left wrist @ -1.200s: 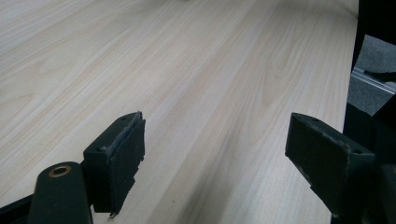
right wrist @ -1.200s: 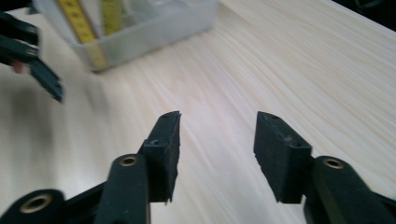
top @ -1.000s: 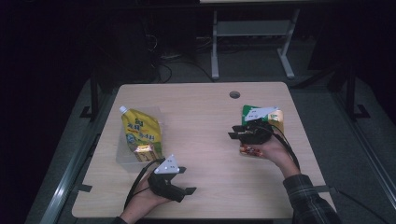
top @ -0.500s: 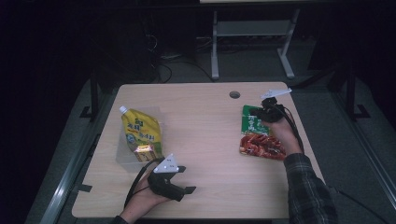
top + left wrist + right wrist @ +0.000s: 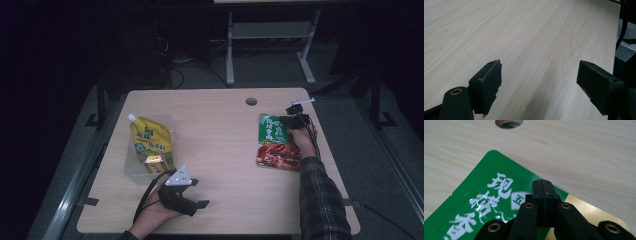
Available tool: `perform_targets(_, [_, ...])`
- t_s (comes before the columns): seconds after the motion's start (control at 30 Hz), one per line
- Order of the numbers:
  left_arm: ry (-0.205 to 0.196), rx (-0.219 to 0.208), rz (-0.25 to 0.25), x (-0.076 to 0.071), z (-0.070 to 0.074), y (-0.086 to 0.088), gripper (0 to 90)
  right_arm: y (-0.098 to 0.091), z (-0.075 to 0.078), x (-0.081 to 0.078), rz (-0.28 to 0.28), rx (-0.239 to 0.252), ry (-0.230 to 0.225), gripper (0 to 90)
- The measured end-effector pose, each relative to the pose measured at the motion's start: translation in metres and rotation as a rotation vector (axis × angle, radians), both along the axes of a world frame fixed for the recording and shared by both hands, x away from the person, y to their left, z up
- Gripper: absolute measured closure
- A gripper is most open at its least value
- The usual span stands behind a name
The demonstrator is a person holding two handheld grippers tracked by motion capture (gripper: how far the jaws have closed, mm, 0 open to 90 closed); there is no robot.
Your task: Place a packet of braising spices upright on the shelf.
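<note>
L hand (image 5: 152, 214) comes in from the bottom edge of the high view, palm down, wrapped round the black 2-jaw left gripper (image 5: 202, 204) with its grey 3-cornered plate on top — jaws point toward the table's right side and, in the left gripper view (image 5: 539, 85), stand wide apart with nothing between them. R forearm in a plaid sleeve (image 5: 322, 200) reaches forward along the table's right side; R hand (image 5: 304, 137) holds the black right gripper (image 5: 295, 120) low, jaws pressed together (image 5: 543, 185) — just closed, empty.
</note>
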State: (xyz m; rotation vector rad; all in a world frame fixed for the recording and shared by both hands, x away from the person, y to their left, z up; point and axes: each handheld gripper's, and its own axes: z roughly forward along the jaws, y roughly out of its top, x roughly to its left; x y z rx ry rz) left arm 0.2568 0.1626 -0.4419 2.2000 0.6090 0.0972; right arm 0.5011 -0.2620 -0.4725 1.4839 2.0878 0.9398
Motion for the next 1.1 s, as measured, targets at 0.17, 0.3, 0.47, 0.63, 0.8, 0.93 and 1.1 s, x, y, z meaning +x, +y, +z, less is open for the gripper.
perform_targets(0.17, [-0.001,0.003,-0.002,-0.001,0.000,-0.001,19.4,-0.003,-0.004,0.003,-0.003,0.010,-0.008,90.0])
perform_targets(0.3, [0.006,0.007,-0.003,0.000,-0.002,-0.001,19.5,-0.003,-0.008,0.006,0.000,0.013,-0.025,90.0])
perform_targets(0.47, [0.001,0.010,-0.011,0.000,-0.002,-0.002,19.5,-0.002,-0.009,0.007,0.015,0.000,-0.042,90.0])
perform_targets(0.63, [-0.001,0.014,-0.019,0.000,-0.001,-0.004,19.6,-0.002,-0.007,0.010,0.015,-0.006,-0.030,90.0])
perform_targets(0.8, [0.000,0.013,-0.022,0.000,-0.002,-0.006,19.6,0.003,0.000,0.014,0.026,-0.052,0.041,90.0])
perform_targets(0.93, [0.002,0.017,-0.020,-0.001,-0.002,-0.005,19.8,0.003,0.002,0.016,0.038,-0.067,0.054,90.0])
perform_targets(1.1, [-0.001,0.021,-0.027,-0.002,-0.002,-0.006,19.9,0.002,0.004,0.013,0.038,-0.090,0.070,90.0])
